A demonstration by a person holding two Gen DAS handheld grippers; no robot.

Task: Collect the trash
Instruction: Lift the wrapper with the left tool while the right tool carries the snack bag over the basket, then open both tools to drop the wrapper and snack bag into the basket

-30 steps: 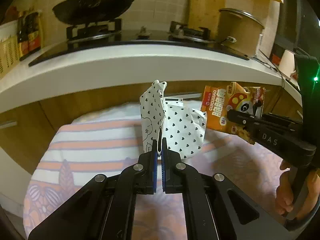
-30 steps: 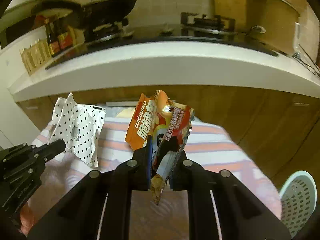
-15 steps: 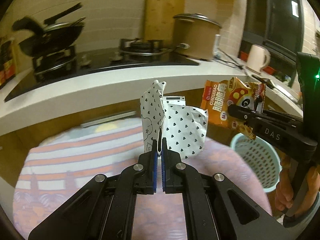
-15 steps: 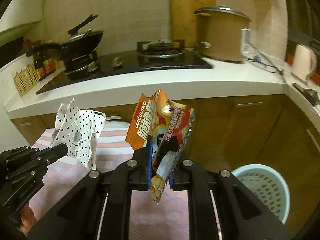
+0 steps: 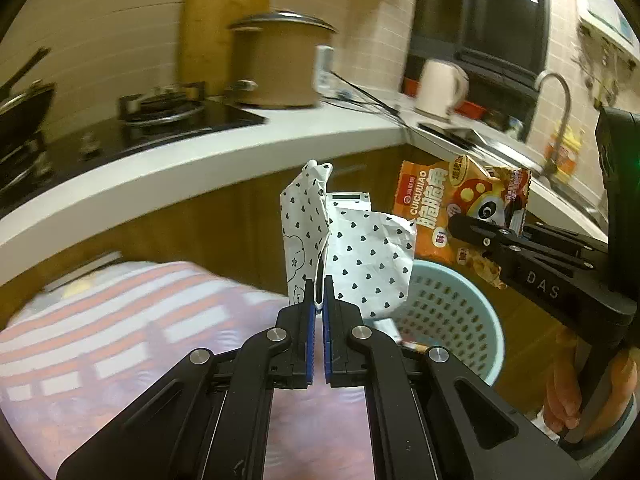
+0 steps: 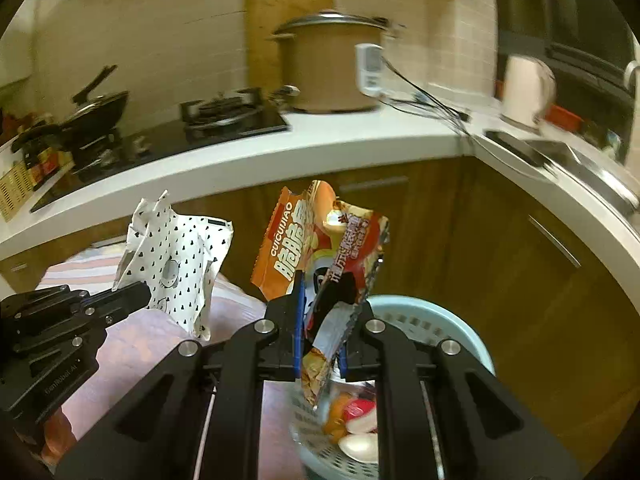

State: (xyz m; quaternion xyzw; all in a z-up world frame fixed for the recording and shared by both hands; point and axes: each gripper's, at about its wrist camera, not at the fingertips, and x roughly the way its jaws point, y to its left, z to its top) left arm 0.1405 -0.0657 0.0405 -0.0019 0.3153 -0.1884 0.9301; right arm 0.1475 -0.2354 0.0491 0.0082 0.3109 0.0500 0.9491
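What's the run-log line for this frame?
left claw: shut on heart-print wrapper | right claw: shut on orange snack bag | blue basket: beneath right claw, trash inside | phase: carry to basket

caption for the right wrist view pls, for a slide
Right gripper shut on an orange snack wrapper above the light blue basket; left gripper holds a heart-print white bag alongside.

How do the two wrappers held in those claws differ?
The white heart-print wrapper is pale with small black hearts; the orange snack bag is brightly printed. The white one sits in the left gripper, the orange one in the right gripper. Both are crumpled, pinched upright near the blue basket.
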